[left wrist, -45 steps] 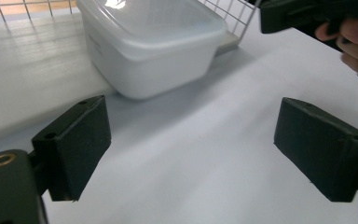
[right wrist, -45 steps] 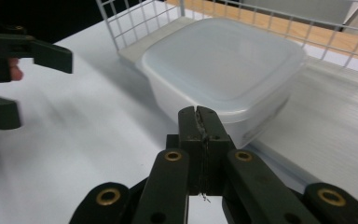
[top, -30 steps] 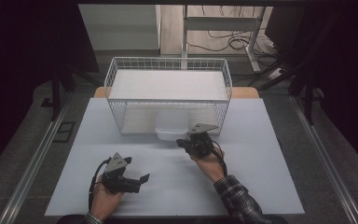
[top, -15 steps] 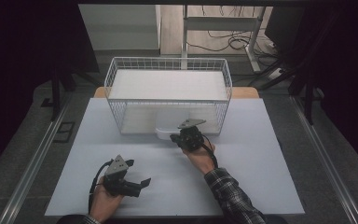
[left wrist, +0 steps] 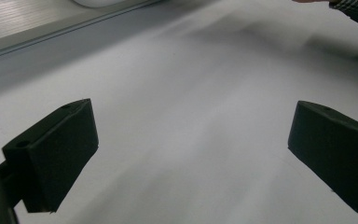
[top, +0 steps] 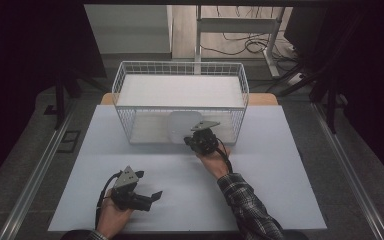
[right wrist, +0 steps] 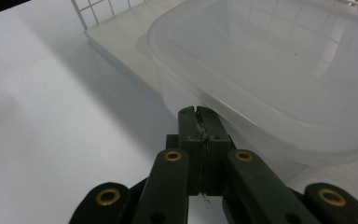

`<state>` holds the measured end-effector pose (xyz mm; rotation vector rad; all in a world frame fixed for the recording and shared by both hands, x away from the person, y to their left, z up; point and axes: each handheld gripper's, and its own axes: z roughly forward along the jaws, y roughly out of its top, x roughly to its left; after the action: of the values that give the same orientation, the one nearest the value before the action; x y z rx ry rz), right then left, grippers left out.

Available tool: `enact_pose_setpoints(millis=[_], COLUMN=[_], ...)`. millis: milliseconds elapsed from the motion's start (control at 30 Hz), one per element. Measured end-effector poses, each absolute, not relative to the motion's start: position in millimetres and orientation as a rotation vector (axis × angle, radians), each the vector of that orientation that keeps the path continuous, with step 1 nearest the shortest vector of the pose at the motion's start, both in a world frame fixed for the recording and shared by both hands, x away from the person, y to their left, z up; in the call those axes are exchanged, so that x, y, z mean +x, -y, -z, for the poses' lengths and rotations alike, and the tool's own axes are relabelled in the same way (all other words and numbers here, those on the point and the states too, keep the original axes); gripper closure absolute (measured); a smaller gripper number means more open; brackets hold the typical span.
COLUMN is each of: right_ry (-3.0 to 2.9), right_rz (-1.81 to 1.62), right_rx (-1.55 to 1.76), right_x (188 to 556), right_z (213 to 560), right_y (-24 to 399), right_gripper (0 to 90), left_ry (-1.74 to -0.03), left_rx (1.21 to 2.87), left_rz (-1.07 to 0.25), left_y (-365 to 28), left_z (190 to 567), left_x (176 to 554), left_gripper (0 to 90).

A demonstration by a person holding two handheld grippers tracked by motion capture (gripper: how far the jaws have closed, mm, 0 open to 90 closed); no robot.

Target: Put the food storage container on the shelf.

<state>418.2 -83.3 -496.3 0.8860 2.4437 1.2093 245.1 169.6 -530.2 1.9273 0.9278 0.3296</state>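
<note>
A translucent plastic container [top: 184, 125] sits in the lower part of a white wire basket [top: 180, 65] at the middle of the table. My right gripper [top: 192, 141] is shut, with its tips right at the container's near side. In the right gripper view the closed jaws [right wrist: 198, 112] press together just under the rim of the container [right wrist: 284, 79], and I see nothing between them. My left gripper [top: 155, 197] rests low over the table at the front left, pointing right. Its jaws [left wrist: 191, 158] stand wide open with only bare tabletop between them.
The white table [top: 280, 165] runs wide around both hands. A pale base board [right wrist: 121, 42] lies under the container, with basket wire [right wrist: 98, 7] at its edge. Beyond the table are a dark floor, cables and a desk frame [top: 240, 25].
My right hand has moved forward and a little left, bringing its shut gripper up to the container at the basket's front. The left gripper has stayed put.
</note>
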Motion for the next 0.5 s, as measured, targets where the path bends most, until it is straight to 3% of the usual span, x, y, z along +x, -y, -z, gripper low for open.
enact_pose_setpoints(millis=[500], right_ry=[-2.426], right_rz=[-1.208], right_rx=[0.914], right_x=[434.8], right_z=[499.0], right_y=[79.7], right_gripper=[88.7], left_ry=[-0.927], left_rx=[1.921], left_rz=[-0.336], left_y=[-170.2], left_z=[529.8], left_x=[245.2], left_gripper=[1.3])
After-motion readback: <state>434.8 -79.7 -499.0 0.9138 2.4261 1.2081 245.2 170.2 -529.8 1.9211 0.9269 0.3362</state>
